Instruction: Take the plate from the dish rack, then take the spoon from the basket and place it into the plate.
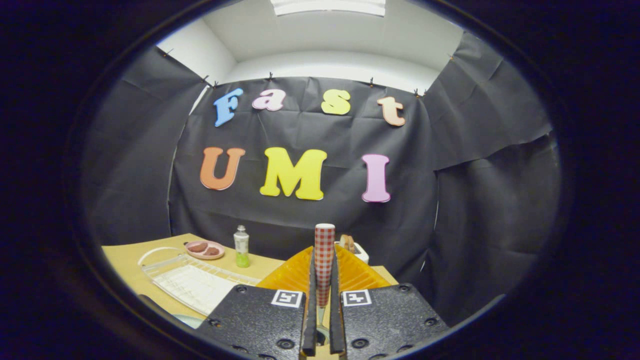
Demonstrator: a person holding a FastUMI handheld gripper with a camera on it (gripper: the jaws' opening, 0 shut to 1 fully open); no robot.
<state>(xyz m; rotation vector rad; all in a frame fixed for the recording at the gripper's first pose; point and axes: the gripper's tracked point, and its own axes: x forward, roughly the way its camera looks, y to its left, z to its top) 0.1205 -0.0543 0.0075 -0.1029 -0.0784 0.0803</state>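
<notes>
My gripper (pixel 323 280) is shut on the spoon (pixel 324 242), and both fingers press on its red-and-white checked handle. The handle stands upright and sticks out above the fingertips. A bit of the spoon's metal stem shows low down between the fingers. The orange basket (pixel 292 275) lies just beyond the fingers, spreading to both sides of them. A white wire dish rack (pixel 195 282) rests on the wooden table (pixel 125 260) to the left of the basket. A pale curved rim (pixel 186 320), perhaps the plate, shows beside the left finger's base, below the rack.
A pink dish (pixel 205 249) holding brown pieces sits behind the rack. A small bottle (pixel 242 246) with green liquid stands to its right. A white toaster (pixel 359 252) with bread peeks out behind the basket. Black cloth walls close the booth on three sides.
</notes>
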